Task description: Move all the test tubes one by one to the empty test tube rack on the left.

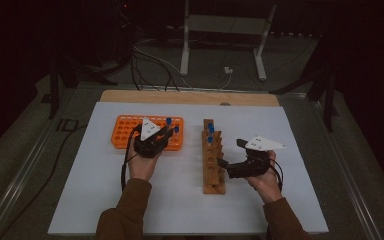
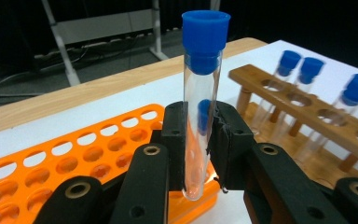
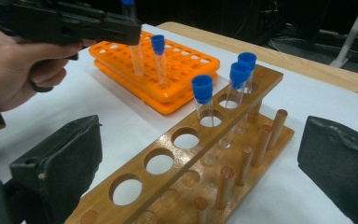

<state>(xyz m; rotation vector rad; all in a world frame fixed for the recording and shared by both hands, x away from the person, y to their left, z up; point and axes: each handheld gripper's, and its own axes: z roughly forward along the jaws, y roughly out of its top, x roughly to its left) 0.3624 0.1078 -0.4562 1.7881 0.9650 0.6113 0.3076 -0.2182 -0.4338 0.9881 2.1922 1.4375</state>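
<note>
The left gripper (image 2: 198, 140) is clamped on a clear tube (image 2: 200, 116) with a blue cap, holding it upright by its lower half; the rounded bottom hangs just below the pads. In the left gripper view the tube stands over the near edge of the orange rack (image 2: 88, 154), above its holes rather than seated in one. From the high view the same gripper (image 1: 152, 137) sits over the right part of the orange rack (image 1: 125, 132).

One more capped tube (image 3: 159, 60) stands in the orange rack, close beside the held one.

The right gripper (image 3: 200, 172) has its jaws wide apart, nothing between them, facing the near end of the wooden rack (image 3: 168, 163). Three capped tubes (image 3: 202, 100) stand in the far holes of that rack; the nearer holes are bare. In the high view the right gripper (image 1: 227, 167) seems just beside the wooden rack (image 1: 213, 187), though contact is hard to judge in the dim light
</note>
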